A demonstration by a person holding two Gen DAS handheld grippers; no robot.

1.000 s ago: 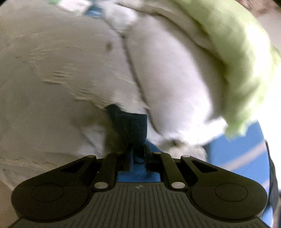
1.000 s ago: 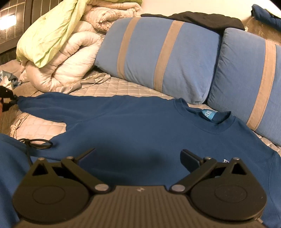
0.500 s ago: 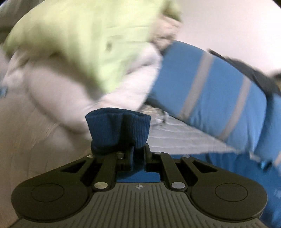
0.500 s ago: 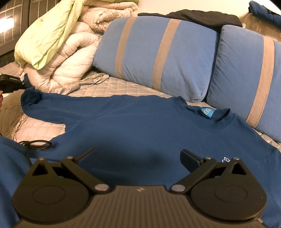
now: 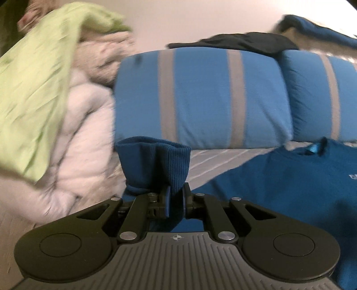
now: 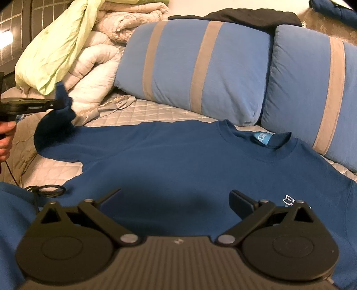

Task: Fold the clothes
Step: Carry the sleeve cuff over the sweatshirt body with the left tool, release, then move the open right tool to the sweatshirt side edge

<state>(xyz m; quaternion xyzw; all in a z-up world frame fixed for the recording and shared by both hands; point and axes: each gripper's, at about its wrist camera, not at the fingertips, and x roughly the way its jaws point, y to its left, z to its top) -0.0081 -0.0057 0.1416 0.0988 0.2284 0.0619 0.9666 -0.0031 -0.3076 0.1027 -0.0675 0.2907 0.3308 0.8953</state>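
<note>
A dark blue sweatshirt [image 6: 189, 160] lies flat on the quilted bed, collar and light blue label [image 6: 262, 137] toward the pillows. My left gripper [image 5: 175, 197] is shut on the ribbed sleeve cuff [image 5: 156, 160] and holds it lifted above the bed. In the right wrist view it shows at the far left [image 6: 53, 103], with the sleeve [image 6: 55, 131] rising from the bed to it. My right gripper [image 6: 175, 200] is open and empty, low over the sweatshirt's chest [image 6: 178, 196].
Two blue pillows with grey stripes [image 6: 189, 67] lean along the back. A pile of white comforters [image 6: 93, 67] with a light green sheet [image 6: 55, 44] sits back left. A black garment [image 6: 245, 15] lies atop the pillows. A black cable loop [image 6: 50, 190] lies on the bed at left.
My left gripper has lifted the sleeve cuff off the bed and swung rightward, toward the pillows and the sweatshirt body. The right gripper stayed open and barely moved.
</note>
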